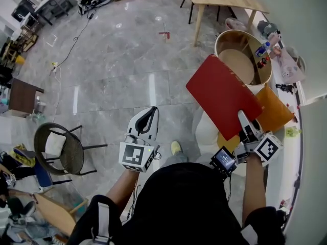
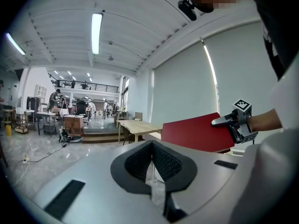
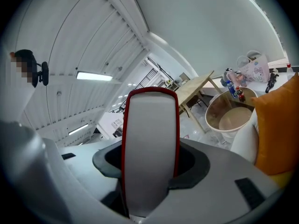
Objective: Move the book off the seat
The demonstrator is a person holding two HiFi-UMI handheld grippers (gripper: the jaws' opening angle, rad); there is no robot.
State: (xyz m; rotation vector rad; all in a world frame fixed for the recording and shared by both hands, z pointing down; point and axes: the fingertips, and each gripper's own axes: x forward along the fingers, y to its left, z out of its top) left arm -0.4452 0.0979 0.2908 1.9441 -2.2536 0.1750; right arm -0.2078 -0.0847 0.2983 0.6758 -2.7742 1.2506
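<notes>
Head view: right tongs (image 1: 244, 121) grip the red book (image 1: 219, 93) in the air; left tongs (image 1: 150, 112) are pressed together, empty.

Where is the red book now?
Head view, right side: the red book is clamped in the right tongs, beside the orange cushion and the round tub.

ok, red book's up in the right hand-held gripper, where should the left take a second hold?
Likely the free long edge of the red book facing the left hand-held gripper, approached from the left, jaws across its thickness: it is a thin slab tilted in the air, and the right hand-held gripper clamps its near edge. The left's shut jaws must open first.
</notes>
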